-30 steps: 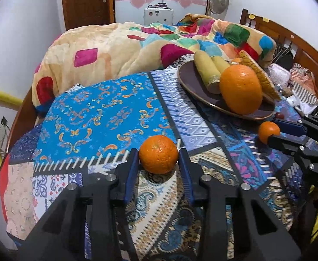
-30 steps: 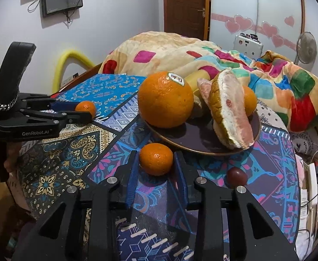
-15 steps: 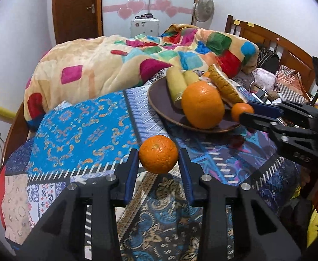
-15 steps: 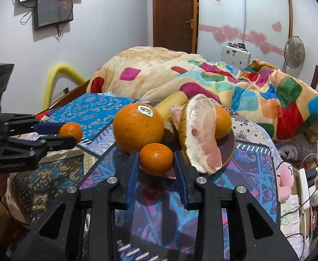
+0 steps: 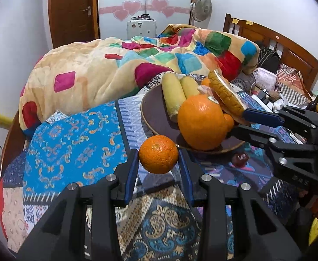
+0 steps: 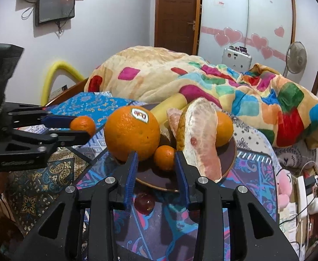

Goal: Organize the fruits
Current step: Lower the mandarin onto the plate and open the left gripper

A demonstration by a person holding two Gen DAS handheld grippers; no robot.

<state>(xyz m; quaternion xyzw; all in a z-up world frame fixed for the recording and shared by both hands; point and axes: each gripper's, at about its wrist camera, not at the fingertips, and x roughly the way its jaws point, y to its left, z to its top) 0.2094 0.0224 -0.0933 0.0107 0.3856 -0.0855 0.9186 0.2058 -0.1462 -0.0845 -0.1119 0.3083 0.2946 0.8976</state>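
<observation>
Your left claw (image 5: 159, 154) grips 1 small orange (image 5: 158, 154) in the air just short of the brown plate's rim (image 5: 147, 119), while your right claw (image 6: 156, 158) stands parted around a smaller orange (image 6: 165, 157) resting on the plate beside the big stickered orange (image 6: 132, 133).

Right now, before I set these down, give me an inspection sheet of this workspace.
Surface: patterned cloth, with the plate on it.
Job's things: big orange, pomelo wedge and yellow fruits on the plate; dark red fruit on the cloth.
Clutter: pink plush at the bedside.
Grippers: left claw shut on first mandarin; right claw around second mandarin at the plate, gap at one finger, grip unclear.
Cables: power strip with wires.
Surroundings: blanket, fan.
</observation>
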